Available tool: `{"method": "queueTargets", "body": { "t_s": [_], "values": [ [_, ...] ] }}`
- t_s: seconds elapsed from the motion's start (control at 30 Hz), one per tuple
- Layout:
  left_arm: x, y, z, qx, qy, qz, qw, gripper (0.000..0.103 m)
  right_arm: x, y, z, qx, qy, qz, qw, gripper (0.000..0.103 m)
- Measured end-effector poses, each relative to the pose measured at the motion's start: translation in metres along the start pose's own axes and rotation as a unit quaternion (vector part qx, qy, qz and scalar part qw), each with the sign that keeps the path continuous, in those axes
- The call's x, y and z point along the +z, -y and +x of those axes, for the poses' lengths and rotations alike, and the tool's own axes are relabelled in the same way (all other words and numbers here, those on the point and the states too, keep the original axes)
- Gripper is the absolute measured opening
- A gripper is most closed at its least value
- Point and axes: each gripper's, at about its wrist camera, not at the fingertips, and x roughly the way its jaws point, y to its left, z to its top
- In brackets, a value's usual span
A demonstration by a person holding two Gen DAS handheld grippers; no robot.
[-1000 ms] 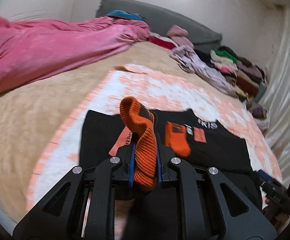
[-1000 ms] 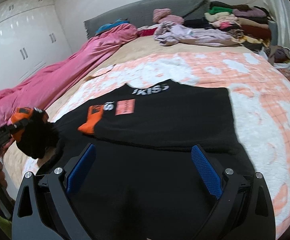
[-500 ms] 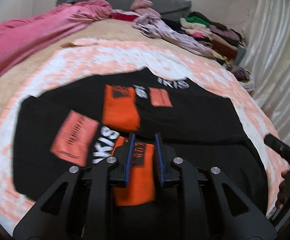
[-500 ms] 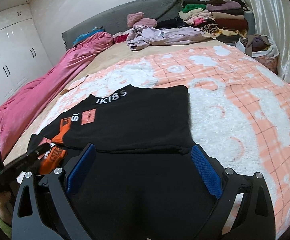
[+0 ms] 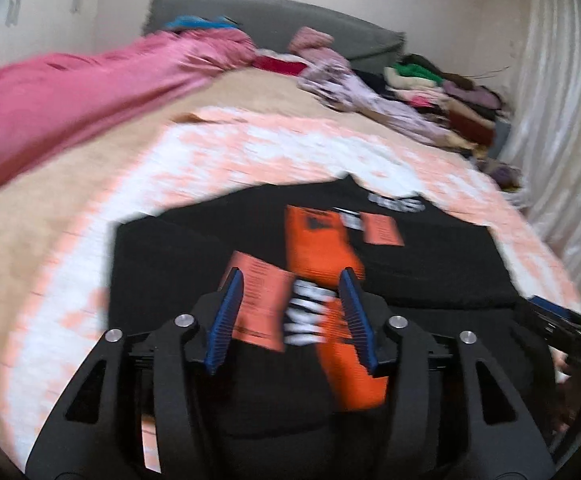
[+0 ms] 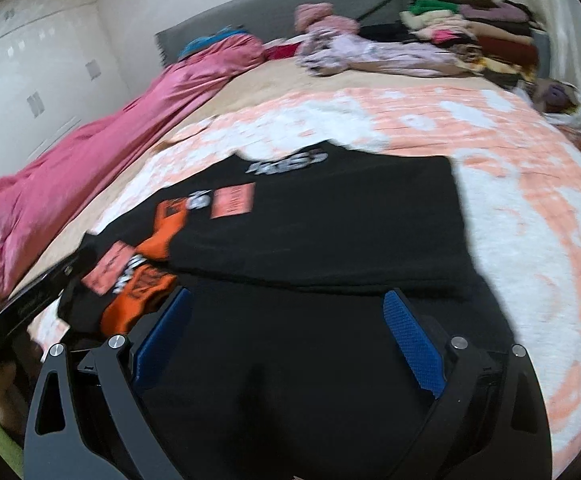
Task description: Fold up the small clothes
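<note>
A black garment (image 5: 430, 256) (image 6: 330, 232) with orange cuffs and white lettering lies flat on the peach and white blanket (image 5: 250, 152) (image 6: 530, 208). Its orange cuffed sleeve (image 5: 330, 280) (image 6: 138, 300) lies folded across the body. My left gripper (image 5: 290, 312) is open, its blue pads either side of the sleeve and just above it, holding nothing; it also shows in the right wrist view (image 6: 30, 296) at far left. My right gripper (image 6: 286, 344) is open and empty over the garment's near black edge. Both views are blurred.
A pink duvet (image 5: 70, 96) (image 6: 110, 152) lies along the left of the bed. Piles of loose and folded clothes (image 5: 430, 92) (image 6: 450, 40) sit at the far right by the grey headboard (image 6: 290, 4). A curtain (image 5: 570, 120) hangs on the right.
My left gripper carried the orange cuffed sleeve over onto the garment, laid it down, then opened and let it go. My right gripper stayed open over the near edge.
</note>
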Motion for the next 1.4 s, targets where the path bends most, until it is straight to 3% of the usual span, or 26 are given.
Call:
{"method": "queueTargets", "body": {
  "t_s": [0.2,0.27,0.47,0.6,0.67,0.83,0.97,1.17,1.4],
  "values": [
    [0.007,-0.038,0.000,0.066,0.016,-0.027,0.9973,0.048,-0.001,-0.059,0.037,0.077,-0.050,-0.042,0.995,0.095],
    [0.008,-0.048,-0.002,0.070,0.017,-0.041,0.9966,0.051,-0.001,-0.075,0.053,0.096,-0.072,-0.045,0.992,0.086],
    [0.007,-0.075,0.000,0.071,0.008,-0.091,0.9933,0.053,-0.004,-0.097,0.089,0.080,-0.104,-0.049,0.990,0.078],
    [0.007,-0.080,-0.002,0.071,0.010,-0.104,0.9920,0.053,-0.003,-0.103,0.099,0.078,-0.101,-0.048,0.991,0.066],
    [0.007,-0.080,-0.002,0.076,0.013,-0.105,0.9915,0.054,-0.002,-0.103,0.102,0.081,-0.099,-0.050,0.991,0.054],
    [0.006,-0.081,-0.003,0.082,0.016,-0.108,0.9907,0.057,-0.001,-0.106,0.104,0.078,-0.091,-0.060,0.991,0.041],
    [0.006,-0.084,-0.005,0.091,0.021,-0.112,0.9893,0.057,0.001,-0.101,0.102,0.078,-0.082,-0.054,0.992,0.024],
    [0.007,-0.089,-0.009,0.100,0.032,-0.120,0.9872,0.057,0.006,-0.096,0.087,0.093,-0.061,-0.058,0.992,0.006],
    [0.010,-0.097,-0.022,0.106,0.064,-0.136,0.9829,0.057,0.026,-0.123,0.054,0.143,-0.025,-0.103,0.984,0.006]
  ]
}}
